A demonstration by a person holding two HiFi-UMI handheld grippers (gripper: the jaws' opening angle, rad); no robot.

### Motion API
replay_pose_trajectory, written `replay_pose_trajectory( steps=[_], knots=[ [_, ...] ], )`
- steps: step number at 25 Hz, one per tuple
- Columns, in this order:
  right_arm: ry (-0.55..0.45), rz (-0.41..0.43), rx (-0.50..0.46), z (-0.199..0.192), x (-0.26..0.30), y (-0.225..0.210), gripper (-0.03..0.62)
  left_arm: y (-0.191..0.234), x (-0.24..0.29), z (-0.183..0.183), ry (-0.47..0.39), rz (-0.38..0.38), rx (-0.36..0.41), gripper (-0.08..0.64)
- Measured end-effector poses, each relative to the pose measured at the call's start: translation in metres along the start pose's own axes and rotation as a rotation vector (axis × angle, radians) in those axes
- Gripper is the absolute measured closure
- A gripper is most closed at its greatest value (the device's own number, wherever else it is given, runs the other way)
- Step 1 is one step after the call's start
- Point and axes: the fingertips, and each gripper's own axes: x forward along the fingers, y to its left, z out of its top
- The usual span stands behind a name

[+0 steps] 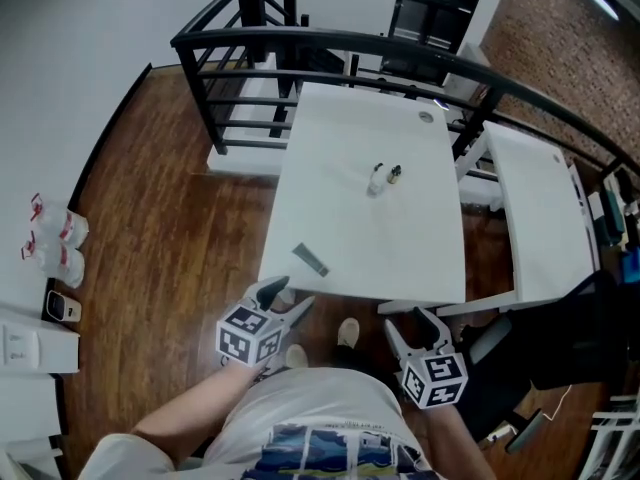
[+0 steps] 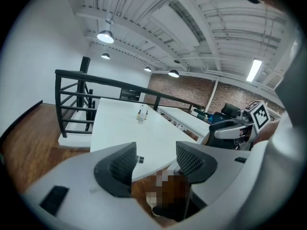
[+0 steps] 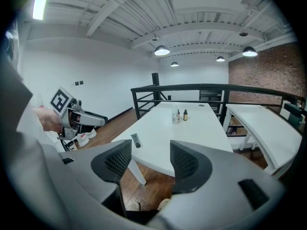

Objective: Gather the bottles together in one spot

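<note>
the left claw [image 1: 287,296] and right claw [image 1: 412,326] both gape empty. the small bottles [image 1: 377,180] on the tabletop [image 1: 400,248] look light, stiff and easily tipped, so they are probably best pinched mid-body.

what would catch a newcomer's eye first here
A big white table stands out, with small bottles clustered at its middle and a grey tube lying alone near its near left corner. In the foreground, the left gripper and right gripper hover open and empty at the near edge.
</note>
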Motion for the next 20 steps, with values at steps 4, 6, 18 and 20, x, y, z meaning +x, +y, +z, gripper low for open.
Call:
replay_pose_trajectory(
  steps=[4,6,18,20],
  knots=[
    [0.01,0.016,0.011,0.001,0.011,-0.012,0.316,0.028,0.041,-0.017,0.08,0.045,-0.113,0.307],
    [0.007,0.027,0.011,0.006,0.017,-0.021,0.316,0.04,0.065,-0.022,0.121,0.077,-0.151,0.308],
    [0.007,0.076,0.03,0.024,0.052,-0.111,0.316,0.093,0.161,-0.055,0.324,0.285,-0.309,0.311],
    [0.008,0.092,0.037,0.024,0.059,-0.122,0.316,0.097,0.17,-0.057,0.362,0.32,-0.28,0.31]
  ],
)
